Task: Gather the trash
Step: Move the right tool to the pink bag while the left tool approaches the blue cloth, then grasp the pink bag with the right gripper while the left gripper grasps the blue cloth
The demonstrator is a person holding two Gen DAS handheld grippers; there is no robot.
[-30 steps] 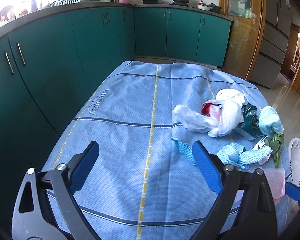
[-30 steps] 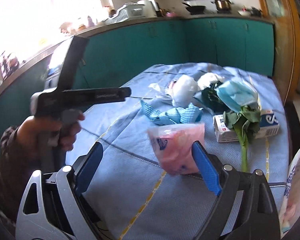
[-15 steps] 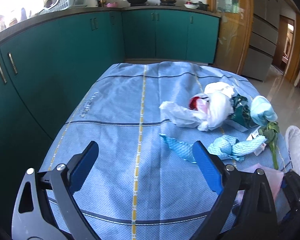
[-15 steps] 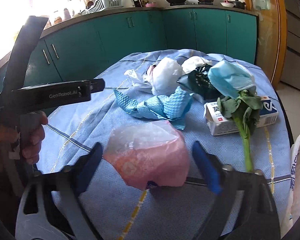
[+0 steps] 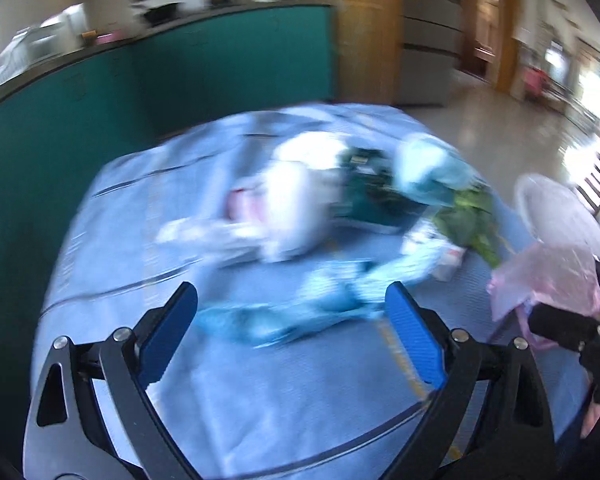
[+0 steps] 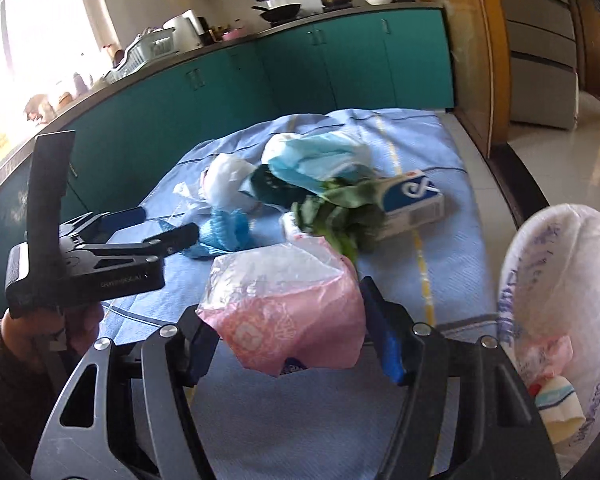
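Note:
My right gripper is shut on a crumpled pink plastic bag, held just above the table and left of an open white sack with blue print. The same pink bag shows at the right of the blurred left wrist view. My left gripper is open with nothing between its fingers. It points at a blue mesh cloth lying just past its tips. Behind that cloth lie a white plastic bag, a dark green wrapper, a blue face mask and wilted greens.
A white and blue carton lies beside the greens on the blue tablecloth. Teal cabinets run along the left and far sides of the table. Tiled floor opens to the right. The sack holds some wrappers.
The right jaws narrowed onto the pink bag and carried it right, toward the white sack. The left gripper swung right and rolled, now facing the blue cloth; its view has blurred.

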